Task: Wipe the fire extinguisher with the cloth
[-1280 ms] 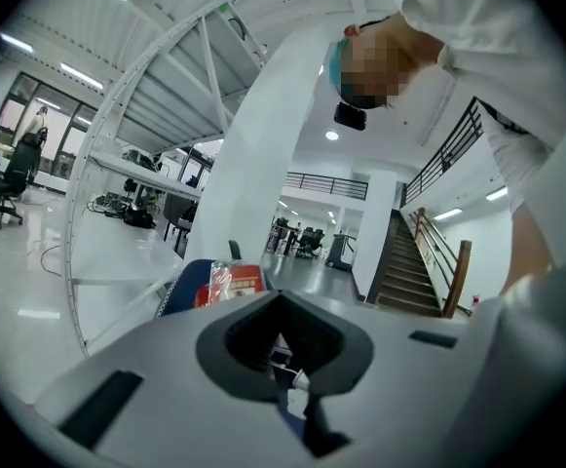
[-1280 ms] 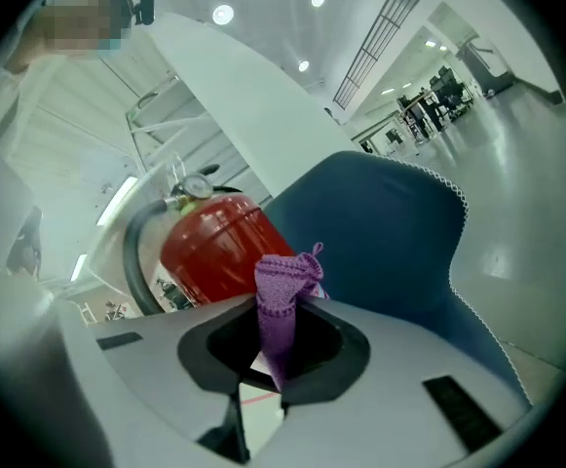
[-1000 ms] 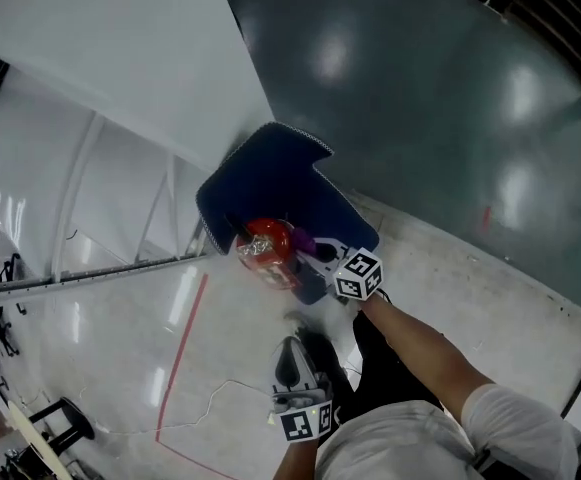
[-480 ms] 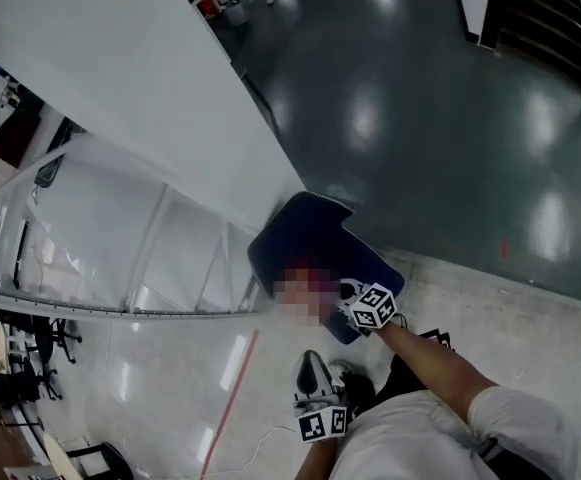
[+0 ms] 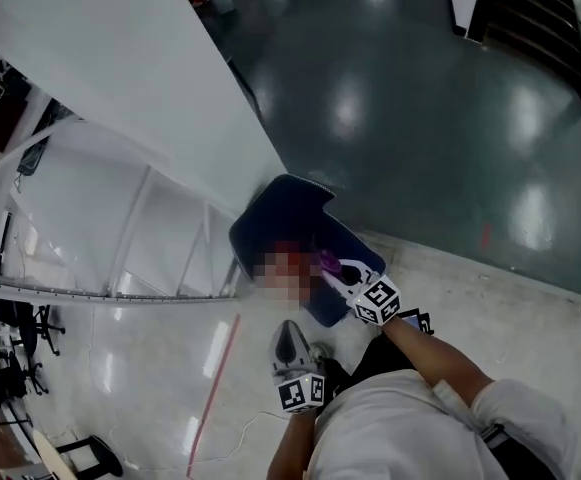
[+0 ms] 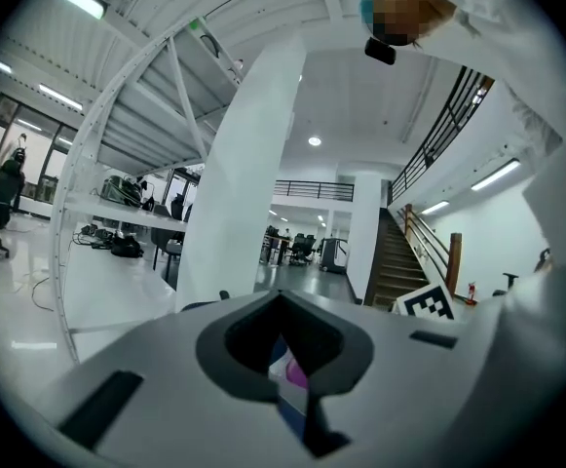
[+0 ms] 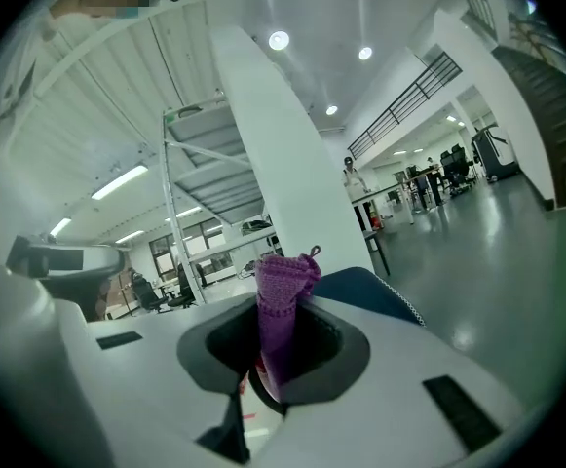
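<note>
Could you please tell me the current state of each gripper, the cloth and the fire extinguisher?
left gripper: jaws together, nothing held.
right gripper: shut on the cloth.
cloth: pinched between the jaws, bunched, its end sticking up past them.
fire extinguisher: mostly hidden; a red part shows just beyond the cloth.
</note>
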`<state>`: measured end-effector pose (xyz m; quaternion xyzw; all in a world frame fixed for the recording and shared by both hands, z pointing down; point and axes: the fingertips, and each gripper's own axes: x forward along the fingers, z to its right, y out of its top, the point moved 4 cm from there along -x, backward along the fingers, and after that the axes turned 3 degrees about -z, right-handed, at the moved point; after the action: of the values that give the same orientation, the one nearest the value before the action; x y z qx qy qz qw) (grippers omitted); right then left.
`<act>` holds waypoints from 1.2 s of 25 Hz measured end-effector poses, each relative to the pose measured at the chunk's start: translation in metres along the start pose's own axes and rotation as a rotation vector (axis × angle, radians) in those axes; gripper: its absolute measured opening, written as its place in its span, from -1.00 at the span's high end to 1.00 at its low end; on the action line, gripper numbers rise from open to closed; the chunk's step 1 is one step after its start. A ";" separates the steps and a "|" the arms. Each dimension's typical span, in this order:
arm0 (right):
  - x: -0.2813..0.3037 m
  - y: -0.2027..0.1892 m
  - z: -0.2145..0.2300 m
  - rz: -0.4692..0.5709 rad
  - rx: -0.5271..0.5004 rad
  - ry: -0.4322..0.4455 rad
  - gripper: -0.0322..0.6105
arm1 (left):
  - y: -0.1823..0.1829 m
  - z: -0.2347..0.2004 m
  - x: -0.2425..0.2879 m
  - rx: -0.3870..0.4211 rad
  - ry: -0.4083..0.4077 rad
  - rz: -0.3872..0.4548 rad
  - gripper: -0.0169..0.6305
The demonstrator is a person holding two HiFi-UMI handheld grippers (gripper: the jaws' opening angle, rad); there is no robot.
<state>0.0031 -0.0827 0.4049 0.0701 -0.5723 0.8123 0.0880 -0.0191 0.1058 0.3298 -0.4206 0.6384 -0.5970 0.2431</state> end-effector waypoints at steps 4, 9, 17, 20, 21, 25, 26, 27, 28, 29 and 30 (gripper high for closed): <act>-0.003 -0.022 -0.003 0.012 0.043 -0.107 0.73 | -0.008 -0.028 0.012 0.020 -0.142 -0.017 0.93; -0.014 -0.033 -0.026 0.072 0.090 -0.298 0.73 | -0.011 -0.063 0.025 0.072 -0.311 -0.062 0.93; -0.028 -0.091 -0.060 0.085 0.237 -0.505 0.73 | -0.008 -0.071 0.020 0.041 -0.453 -0.145 0.93; -0.022 -0.123 -0.041 0.117 0.281 -0.523 0.73 | -0.027 -0.054 0.034 0.069 -0.498 -0.122 0.93; -0.020 -0.137 -0.035 0.121 0.294 -0.525 0.73 | -0.036 -0.050 0.037 0.078 -0.502 -0.113 0.93; 0.001 -0.194 -0.020 0.098 0.323 -0.521 0.73 | -0.068 -0.054 0.040 0.077 -0.483 -0.111 0.93; 0.007 -0.205 -0.013 0.097 0.324 -0.524 0.73 | -0.077 -0.056 0.043 0.071 -0.479 -0.109 0.93; 0.011 -0.216 -0.006 0.096 0.327 -0.528 0.73 | -0.086 -0.059 0.044 0.065 -0.474 -0.109 0.93; 0.016 -0.228 0.000 0.090 0.333 -0.533 0.73 | -0.094 -0.061 0.044 0.060 -0.470 -0.110 0.93; 0.021 -0.240 0.004 0.080 0.338 -0.540 0.73 | -0.101 -0.065 0.043 0.054 -0.466 -0.114 0.93; 0.026 -0.252 0.010 0.065 0.341 -0.547 0.73 | -0.107 -0.068 0.042 0.049 -0.463 -0.118 0.93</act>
<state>0.0342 -0.0071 0.6450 0.2814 -0.4323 0.8499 -0.1081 -0.0704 0.1163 0.4533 -0.5769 0.5254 -0.5132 0.3575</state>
